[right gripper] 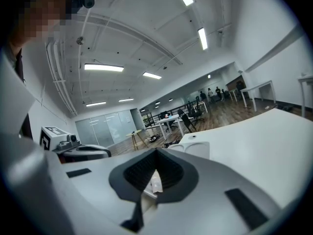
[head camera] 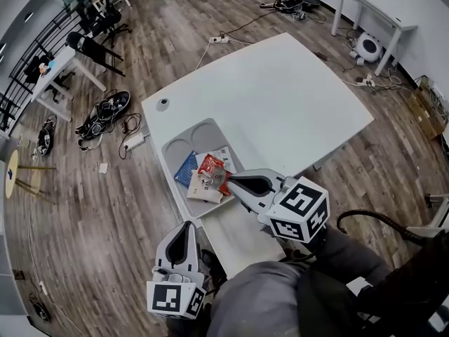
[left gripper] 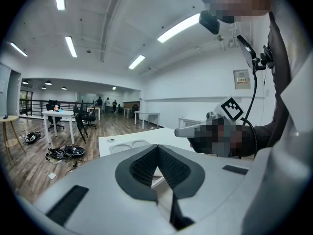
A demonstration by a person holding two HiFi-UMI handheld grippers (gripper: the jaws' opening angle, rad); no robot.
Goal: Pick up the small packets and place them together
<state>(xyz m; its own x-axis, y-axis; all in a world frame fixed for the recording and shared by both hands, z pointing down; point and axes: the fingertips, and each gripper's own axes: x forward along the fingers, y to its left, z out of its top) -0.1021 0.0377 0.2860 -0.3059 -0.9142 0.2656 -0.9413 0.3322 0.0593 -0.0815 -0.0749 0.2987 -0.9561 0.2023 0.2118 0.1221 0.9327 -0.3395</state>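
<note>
Several small packets lie bunched in the near end of a grey tray: a blue packet, a red packet and a cream packet. My right gripper lies low over the table's near edge with its shut tips right beside the red packet; I cannot tell if they touch. In the right gripper view the right gripper holds nothing visible. My left gripper hangs shut and empty below the table edge, over the floor. The left gripper view shows the left gripper pointing level past the tray.
The tray sits at the near-left corner of a white table, with a small round disc beyond it. A narrow white board juts out under my right gripper. Cables, a chair and desks stand on the wooden floor to the left.
</note>
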